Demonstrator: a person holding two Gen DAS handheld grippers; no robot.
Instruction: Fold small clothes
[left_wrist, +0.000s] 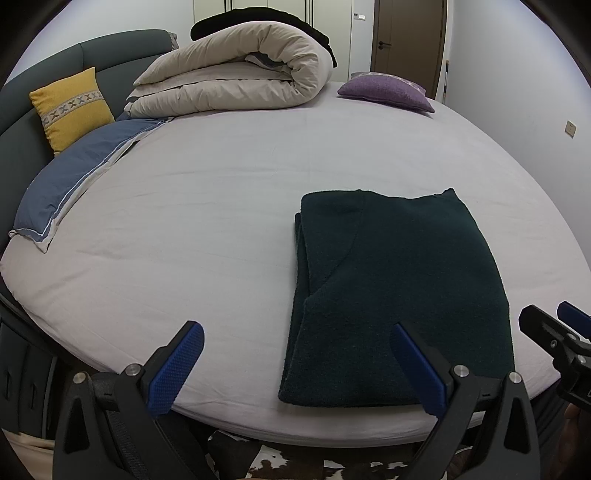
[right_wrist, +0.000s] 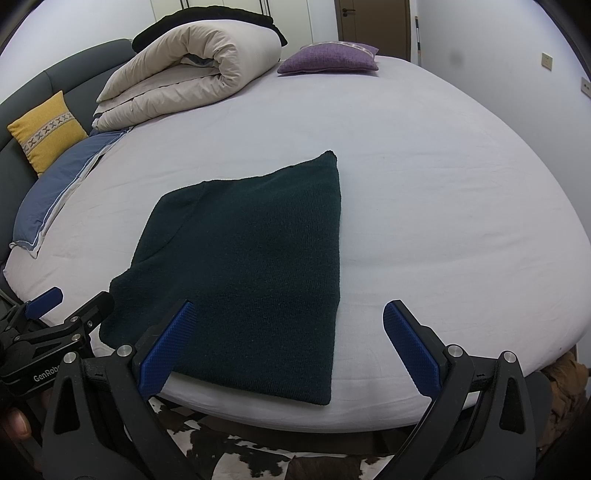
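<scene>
Dark green garment (left_wrist: 399, 295) folded flat, lower right on bed (left_wrist: 221, 221). Duvet (left_wrist: 236, 70), yellow cushion (left_wrist: 72, 107) upper left; purple cushion (left_wrist: 384, 92), door (left_wrist: 406, 40) top. Left tool (left_wrist: 297, 363), right tool (right_wrist: 286, 341) wide apart, empty.

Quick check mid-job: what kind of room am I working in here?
Most likely a bedroom. The dark green knit garment lies folded on a large bed with a pale sheet, a rolled beige duvet sits near the grey padded headboard, and a brown door stands behind.
</scene>
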